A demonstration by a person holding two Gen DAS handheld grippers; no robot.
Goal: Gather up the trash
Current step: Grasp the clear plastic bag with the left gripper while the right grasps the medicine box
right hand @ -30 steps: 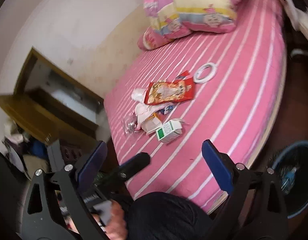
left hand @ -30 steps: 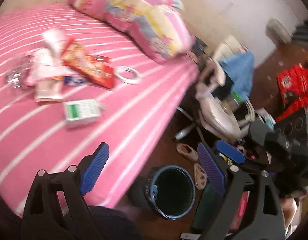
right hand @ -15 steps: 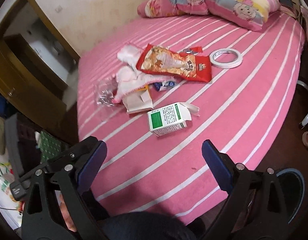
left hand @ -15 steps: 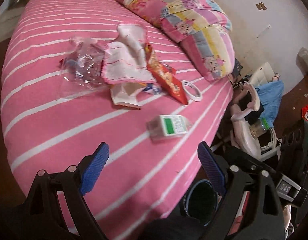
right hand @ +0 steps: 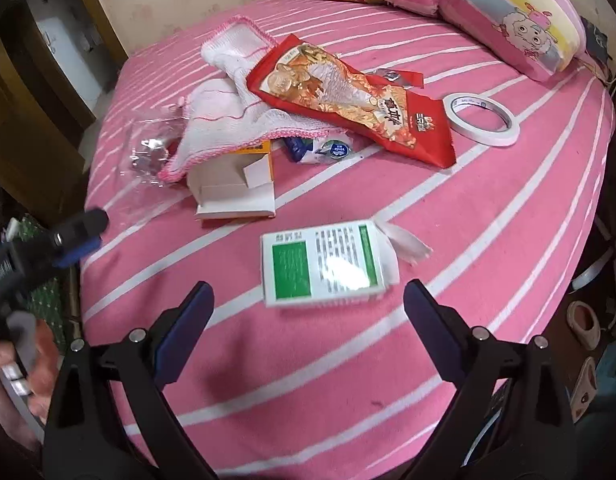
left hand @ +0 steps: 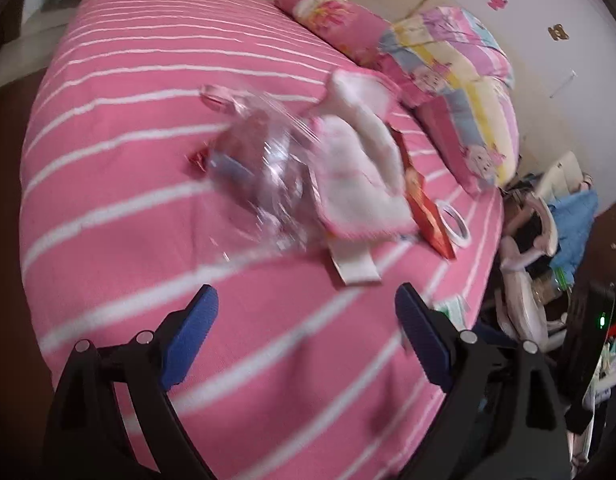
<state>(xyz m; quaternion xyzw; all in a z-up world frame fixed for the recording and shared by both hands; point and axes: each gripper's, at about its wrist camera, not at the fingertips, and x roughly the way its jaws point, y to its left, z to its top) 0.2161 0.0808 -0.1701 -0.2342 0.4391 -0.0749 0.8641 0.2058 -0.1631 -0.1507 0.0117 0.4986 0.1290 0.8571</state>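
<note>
Trash lies on a pink striped bed [right hand: 488, 240]. A green and white carton [right hand: 324, 264] lies just ahead of my open, empty right gripper [right hand: 308, 312]. Behind it are an open white box [right hand: 236, 192], a red snack bag [right hand: 356, 100], a small blue wrapper [right hand: 328, 148], crumpled clear plastic [right hand: 148, 152] and a white cloth with pink trim [right hand: 228, 120]. My left gripper [left hand: 306, 314] is open and empty over the bed, short of the clear plastic [left hand: 264, 168], the cloth [left hand: 360, 168] and the white box [left hand: 354, 260]. It also shows at the left of the right wrist view [right hand: 74, 236].
A tape roll [right hand: 482, 118] lies right of the snack bag. Pillows [right hand: 508, 12] sit at the head of the bed. A dark wooden cabinet [right hand: 28, 120] stands left of the bed. Slippers [right hand: 586, 324] and clutter lie on the floor to the right.
Both grippers have moved in closer over the bed. The left view swung from the floor bin to the trash pile. The carton now sits just ahead of the right gripper.
</note>
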